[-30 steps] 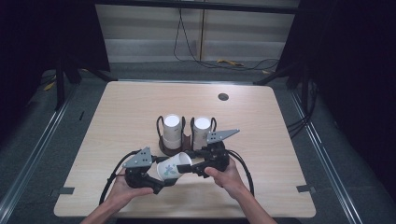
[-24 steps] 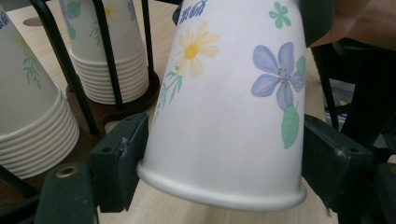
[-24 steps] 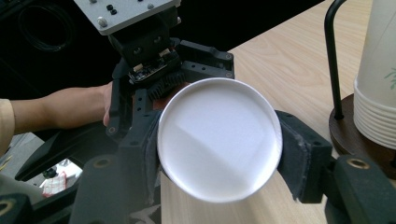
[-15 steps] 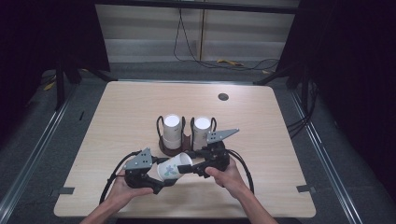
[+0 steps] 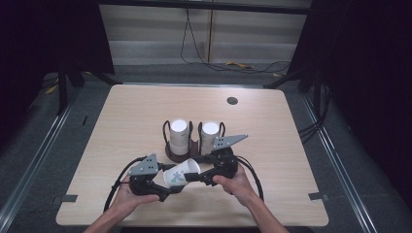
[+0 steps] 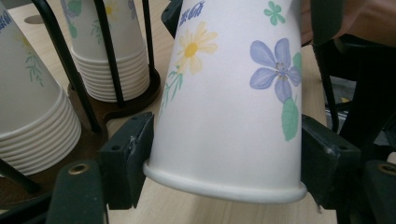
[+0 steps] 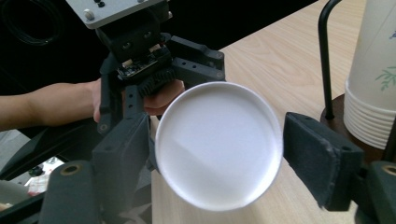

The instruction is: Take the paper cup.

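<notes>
A white paper cup with printed flowers (image 5: 179, 174) is lying sideways just in front of the dark wire cup rack (image 5: 194, 145) on the counter (image 5: 291, 145). The left gripper (image 6: 224, 158) is closing on its base; the right gripper (image 7: 212, 154) is opening, its pads off the cup. Light and crushable, it seems best held gently near the stiffer base.

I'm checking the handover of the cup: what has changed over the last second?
The left gripper has just closed onto the paper cup; the right gripper has just opened, its jaws standing off the cup. Hands, cup stacks and holder stayed put.
</notes>
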`<state>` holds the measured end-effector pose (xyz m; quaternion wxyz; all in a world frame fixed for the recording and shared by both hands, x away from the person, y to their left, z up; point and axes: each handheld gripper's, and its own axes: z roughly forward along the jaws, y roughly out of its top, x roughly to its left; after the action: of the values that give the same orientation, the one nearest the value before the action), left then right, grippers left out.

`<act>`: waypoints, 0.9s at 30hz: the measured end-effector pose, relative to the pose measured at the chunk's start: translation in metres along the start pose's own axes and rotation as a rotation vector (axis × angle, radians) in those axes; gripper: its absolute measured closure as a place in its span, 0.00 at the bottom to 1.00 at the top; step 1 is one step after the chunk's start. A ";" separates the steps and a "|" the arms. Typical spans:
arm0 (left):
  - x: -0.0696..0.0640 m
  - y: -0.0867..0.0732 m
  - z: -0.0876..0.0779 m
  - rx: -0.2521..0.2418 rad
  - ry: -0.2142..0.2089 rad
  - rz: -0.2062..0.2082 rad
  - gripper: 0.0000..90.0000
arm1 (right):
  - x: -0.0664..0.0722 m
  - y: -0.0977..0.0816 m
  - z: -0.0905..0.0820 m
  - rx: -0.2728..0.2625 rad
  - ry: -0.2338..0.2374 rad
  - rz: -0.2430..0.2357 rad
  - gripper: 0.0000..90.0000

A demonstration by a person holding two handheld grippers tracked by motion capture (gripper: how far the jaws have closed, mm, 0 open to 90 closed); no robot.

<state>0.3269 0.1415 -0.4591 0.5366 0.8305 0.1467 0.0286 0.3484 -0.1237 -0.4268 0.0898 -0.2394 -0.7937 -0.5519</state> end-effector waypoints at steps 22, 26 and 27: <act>0.004 0.010 -0.007 0.112 0.012 -0.020 0.30 | 0.000 0.002 -0.008 0.003 -0.021 -0.003 0.20; 0.003 0.010 -0.006 0.122 0.015 -0.010 0.30 | 0.001 0.004 -0.010 0.043 -0.046 -0.024 0.24; 0.002 0.011 -0.005 0.139 0.016 0.004 0.30 | 0.002 0.004 -0.010 0.064 -0.052 -0.036 0.25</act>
<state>0.3306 0.1422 -0.4471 0.4764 0.8658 0.1509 0.0262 0.3477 -0.1309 -0.4188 0.0670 -0.2365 -0.8173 -0.5212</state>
